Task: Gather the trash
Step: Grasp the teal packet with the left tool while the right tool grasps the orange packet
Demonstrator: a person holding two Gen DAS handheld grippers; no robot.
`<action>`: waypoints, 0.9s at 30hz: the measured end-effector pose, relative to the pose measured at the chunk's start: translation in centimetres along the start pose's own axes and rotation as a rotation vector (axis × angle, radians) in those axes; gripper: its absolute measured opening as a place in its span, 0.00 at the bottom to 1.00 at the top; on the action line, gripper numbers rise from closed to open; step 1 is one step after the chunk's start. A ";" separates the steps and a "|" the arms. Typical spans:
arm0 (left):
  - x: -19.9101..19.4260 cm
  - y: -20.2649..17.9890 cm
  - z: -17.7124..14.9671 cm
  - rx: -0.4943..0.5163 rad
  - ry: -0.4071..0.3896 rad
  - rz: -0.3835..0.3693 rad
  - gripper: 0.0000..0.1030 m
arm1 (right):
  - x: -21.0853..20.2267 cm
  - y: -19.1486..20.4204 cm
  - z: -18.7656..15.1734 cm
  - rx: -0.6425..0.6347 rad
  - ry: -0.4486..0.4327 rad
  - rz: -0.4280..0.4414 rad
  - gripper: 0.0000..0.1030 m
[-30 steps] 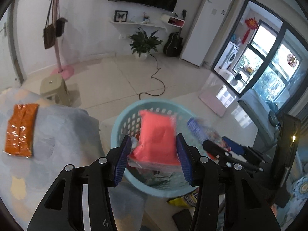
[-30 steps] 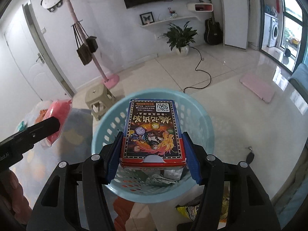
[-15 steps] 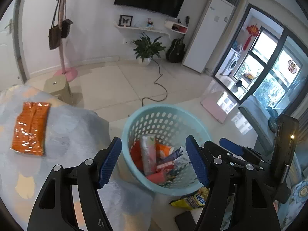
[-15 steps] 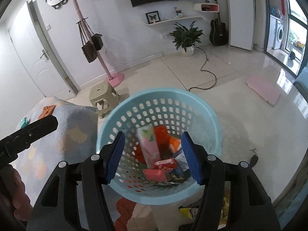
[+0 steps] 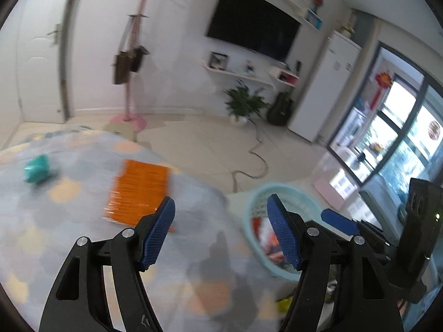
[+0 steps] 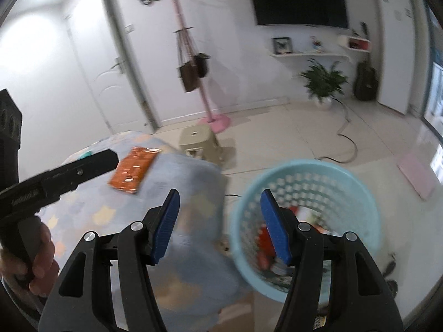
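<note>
Orange packet (image 5: 138, 191) lies near the blanket's edge (image 5: 218, 193) — just ahead of the left gripper (image 5: 221, 221); both grippers — right gripper (image 6: 220, 221) included — gape wide, empty.

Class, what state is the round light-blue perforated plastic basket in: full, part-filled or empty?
Part-filled. In the right wrist view the light-blue perforated plastic basket stands upright, red and pale wrappers lying low inside, holed wall bare above them.

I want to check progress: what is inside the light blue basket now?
The light blue basket holds a pile of wrappers, red and orange among them. Both wrist views are blurred, and the basket wall and gripper fingers cover the lower layers.
</note>
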State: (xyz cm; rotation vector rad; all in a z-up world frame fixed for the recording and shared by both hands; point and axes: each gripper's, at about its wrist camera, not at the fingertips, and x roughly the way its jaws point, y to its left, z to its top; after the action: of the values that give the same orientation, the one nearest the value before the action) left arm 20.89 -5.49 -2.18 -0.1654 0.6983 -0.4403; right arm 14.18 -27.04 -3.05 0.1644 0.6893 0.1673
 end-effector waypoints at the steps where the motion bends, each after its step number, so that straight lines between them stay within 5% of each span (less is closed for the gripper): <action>1: -0.6 0.9 0.1 -0.010 -0.011 0.017 0.66 | 0.3 0.7 0.2 -0.011 0.003 0.008 0.56; 9: -4.1 10.3 1.3 -0.118 -0.067 0.209 0.66 | 6.2 7.6 1.4 -0.063 0.109 0.123 0.56; 14: -3.7 15.4 2.5 -0.170 -0.072 0.326 0.66 | 10.2 11.0 2.1 -0.088 0.161 0.094 0.56; 16: -3.6 17.3 2.7 -0.209 -0.123 0.380 0.78 | 11.4 11.9 2.3 -0.100 0.158 0.062 0.58; 19: -1.6 19.7 3.0 -0.263 -0.071 0.367 0.79 | 12.7 12.7 2.2 -0.126 0.101 0.013 0.68; 24: 2.2 21.4 3.5 -0.318 0.051 0.361 0.79 | 14.7 12.6 2.4 -0.080 0.152 0.015 0.73; 27: 2.9 21.6 3.4 -0.301 0.047 0.384 0.78 | 15.0 12.5 2.3 -0.074 0.170 0.022 0.76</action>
State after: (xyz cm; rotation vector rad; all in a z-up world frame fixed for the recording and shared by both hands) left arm 32.29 12.56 -7.54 -0.2978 0.8202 0.0308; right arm 25.80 -12.03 -8.00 0.0877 0.8492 0.2296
